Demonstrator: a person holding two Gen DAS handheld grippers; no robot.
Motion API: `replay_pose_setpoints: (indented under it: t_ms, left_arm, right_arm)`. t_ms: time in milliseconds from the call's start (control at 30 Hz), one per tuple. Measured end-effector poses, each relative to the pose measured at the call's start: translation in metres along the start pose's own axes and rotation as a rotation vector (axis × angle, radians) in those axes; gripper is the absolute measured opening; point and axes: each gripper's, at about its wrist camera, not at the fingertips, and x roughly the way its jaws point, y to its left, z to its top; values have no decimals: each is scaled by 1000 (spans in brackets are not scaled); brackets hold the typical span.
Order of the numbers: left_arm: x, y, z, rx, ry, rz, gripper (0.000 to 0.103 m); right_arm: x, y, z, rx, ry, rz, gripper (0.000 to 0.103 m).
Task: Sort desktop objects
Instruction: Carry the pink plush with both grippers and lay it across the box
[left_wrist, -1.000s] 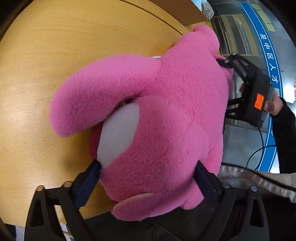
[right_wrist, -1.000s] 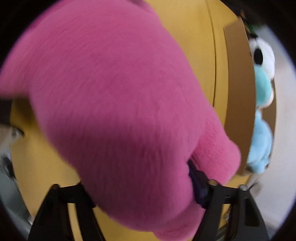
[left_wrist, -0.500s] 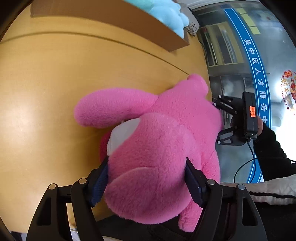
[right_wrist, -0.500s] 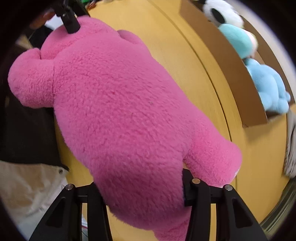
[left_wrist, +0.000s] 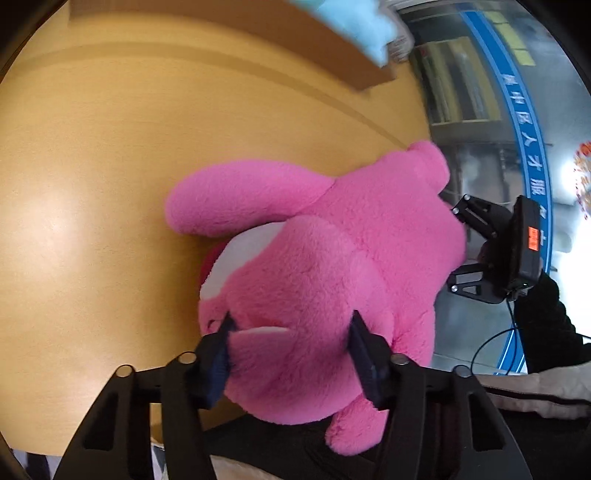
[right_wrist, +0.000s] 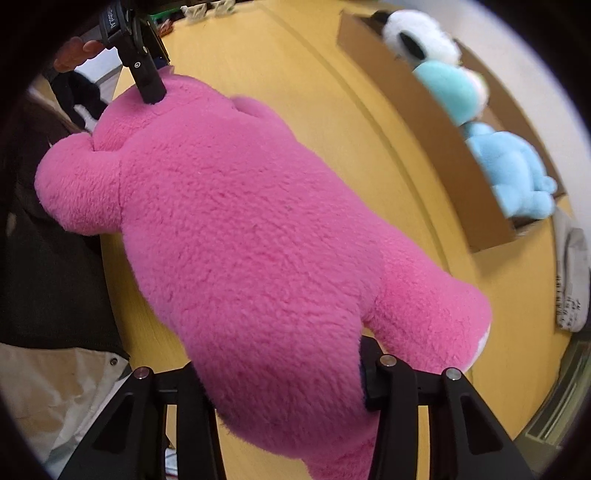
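A big pink plush toy (left_wrist: 332, 266) hangs just above the yellow wooden table (left_wrist: 110, 166), held at both ends. My left gripper (left_wrist: 290, 325) has its blue pads sunk into the toy's head by the white muzzle, and its jaws are closing. From the right wrist view the toy's back (right_wrist: 240, 229) fills the frame. My right gripper (right_wrist: 280, 365) squeezes the lower body near a leg, its jaws closing a little too. The right gripper (left_wrist: 456, 249) shows at the toy's far end, and the left gripper (right_wrist: 147, 85) bites into the head.
A cardboard box (right_wrist: 424, 122) stands at the table's far side holding a blue plush (right_wrist: 513, 173), a teal plush (right_wrist: 447, 88) and a white plush (right_wrist: 417, 37). A white cloth item (right_wrist: 572, 280) lies near the table's right edge. The person's dark sleeve (left_wrist: 546, 325) is close by.
Both grippers have risen with the pink toy, which now looks smaller over the table. The left jaws have narrowed into its head. The right gripper has rolled, bringing the box into view.
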Motion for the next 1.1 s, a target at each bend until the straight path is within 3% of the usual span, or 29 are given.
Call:
replay_pose_setpoints:
  t_ms: [133,233,333,500,633,900,1000,1100]
  left_arm:
    - [-60,-31,25,96,-107,28,56]
    - [-109,-54,65,194,-190,57,55]
    - [-150,-73,108,298,-260,100,55]
    - [-203,-79,191,422,-326,170,54]
    - [-230,-62,254,456,-345,218,54]
    - [-228,-23,384,433,-380,281,54]
    - [-200,4,424,400,-349,310,54]
    - [-150,39,459,337,-273,370,50]
  right_arm:
    - [-48,-25,20,63,-94,-108,44]
    - [-68,-9,33,106,-159,-183,43]
    - [-88,-31,60,135,-206,-255,43]
    - [-86,-81,116,187,-259,-359,43]
    - [-77,-135,158,228,-279,-409,43]
    - [-28,-256,229,280,-283,-436,44]
    - [5,-291,240,308,-254,-408,44]
    - [61,-316,247,331,-162,-352,44]
